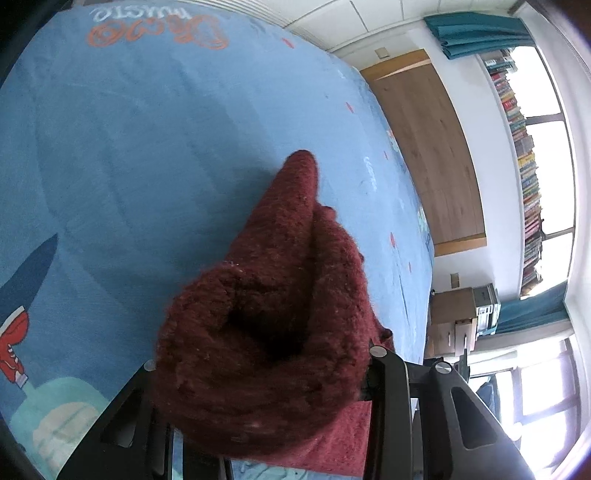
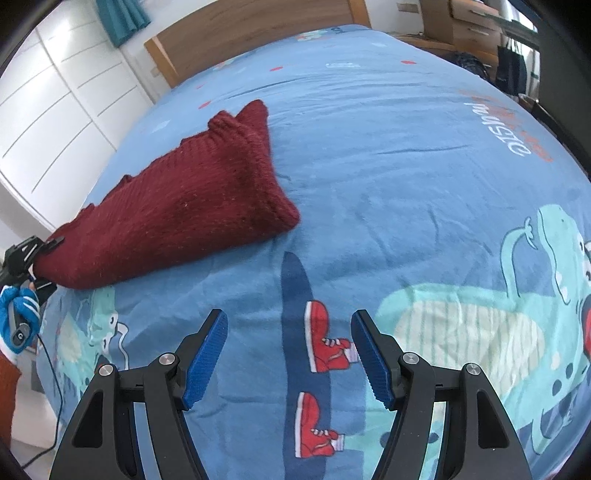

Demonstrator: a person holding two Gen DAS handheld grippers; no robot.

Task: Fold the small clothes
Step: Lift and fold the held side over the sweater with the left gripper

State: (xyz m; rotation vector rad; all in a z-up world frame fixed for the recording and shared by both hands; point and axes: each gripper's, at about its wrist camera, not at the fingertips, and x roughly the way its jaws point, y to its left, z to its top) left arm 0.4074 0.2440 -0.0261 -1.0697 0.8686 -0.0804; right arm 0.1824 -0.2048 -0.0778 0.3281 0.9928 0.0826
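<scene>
A: Gripping hard over on the far side, the left gripper (image 2: pixel 40 258) has its jaws clamped on one end of the dark red knitted garment (image 2: pixel 192 206), with the wool bunched thick between them.

B: And from its own camera that bundle fills the lower middle, the red knit (image 1: pixel 266 314) running forward to a point on the blue bedspread (image 1: pixel 147 147).

A: Look at the lie of it. The held end is raised off the bed, the rest slopes down and rests on the spread, folded over on itself.

B: Now the right gripper (image 2: pixel 288 354). Jaws standing well apart, blue pads (image 2: pixel 207 358) bare, nothing between them.

A: It hangs over the printed red sneakers (image 2: pixel 325 343), near the garment but not touching it.

B: A gloved hand (image 2: pixel 20 314) in blue and white holds the left tool's handle at the frame edge. Wooden headboard (image 2: pixel 251 33) beyond.
</scene>
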